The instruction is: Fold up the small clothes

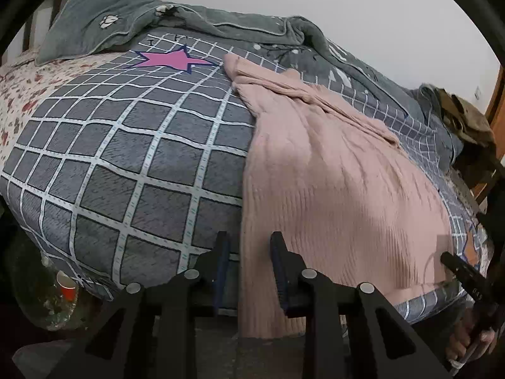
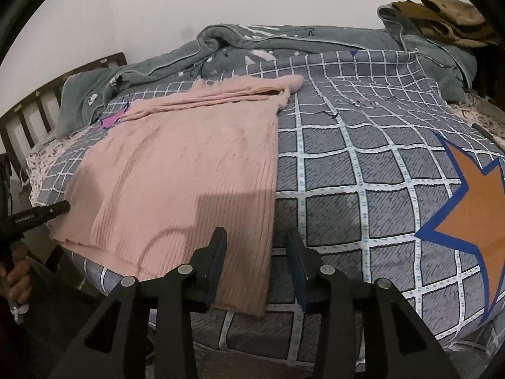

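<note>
While both stand parted and grip nothing, left claw (image 1: pixel 249 249) and right claw (image 2: pixel 257 246) flank the hem of a pink rib-knit sweater (image 2: pixel 189 170), flat on grey checked bedspread (image 2: pixel 363 189); beyond, grey fleece quilt (image 2: pixel 284 38).

Sweater (image 2: pixel 186 170) flat on bed cover (image 2: pixel 363 189), hem at near bed edge, sleeves bunched at far end. Left gripper (image 1: pixel 249 252) at sweater's left hem corner, right gripper (image 2: pixel 257 252) at right hem corner. Duvet (image 2: pixel 284 41) heaped behind along wall. Pillow (image 1: pixel 91 22) far left by headboard (image 2: pixel 38 104). Clothes pile (image 2: pixel 448 19) far right. Cup (image 1: pixel 68 287) on floor, left of bed.
</note>
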